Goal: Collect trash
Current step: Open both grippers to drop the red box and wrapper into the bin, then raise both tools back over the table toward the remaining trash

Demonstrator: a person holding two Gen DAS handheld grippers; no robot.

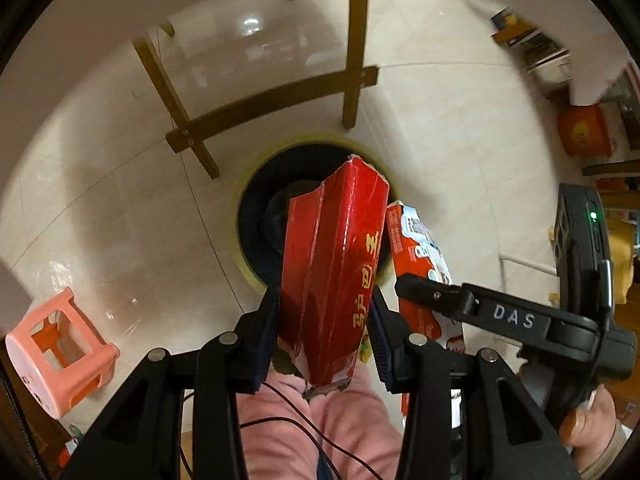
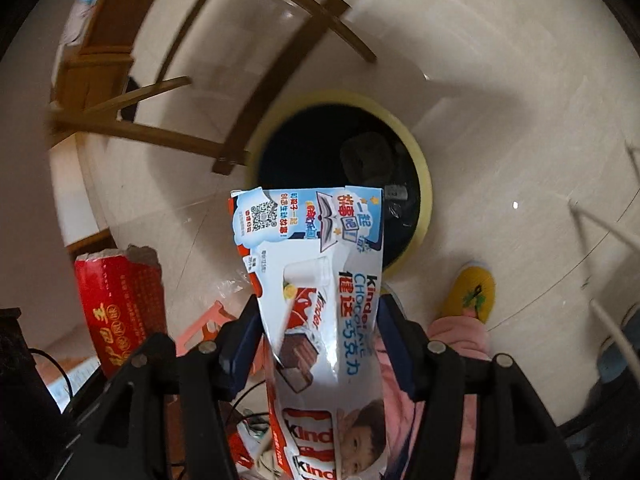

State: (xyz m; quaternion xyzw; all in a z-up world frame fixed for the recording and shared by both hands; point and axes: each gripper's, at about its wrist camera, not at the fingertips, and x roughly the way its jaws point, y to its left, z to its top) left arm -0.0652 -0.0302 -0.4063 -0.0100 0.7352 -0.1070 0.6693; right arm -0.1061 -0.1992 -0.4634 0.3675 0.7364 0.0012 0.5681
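Observation:
My left gripper (image 1: 326, 312) is shut on a flattened red carton with gold characters (image 1: 336, 256), held above a round bin with a yellow rim and black liner (image 1: 256, 216) on the floor. My right gripper (image 2: 318, 320) is shut on a white Kinder chocolate wrapper (image 2: 320, 280), held above the same bin (image 2: 424, 184). The right gripper (image 1: 404, 286) with the wrapper (image 1: 416, 240) shows at the right of the left wrist view. The red carton (image 2: 120, 304) shows at the left of the right wrist view. Dark trash lies inside the bin.
Wooden chair legs (image 1: 356, 52) stand just beyond the bin on the pale tiled floor. A pink plastic stool (image 1: 60, 348) is at lower left. An orange container (image 1: 584, 128) is far right. My pink trousers and a yellow slipper (image 2: 472, 292) are below.

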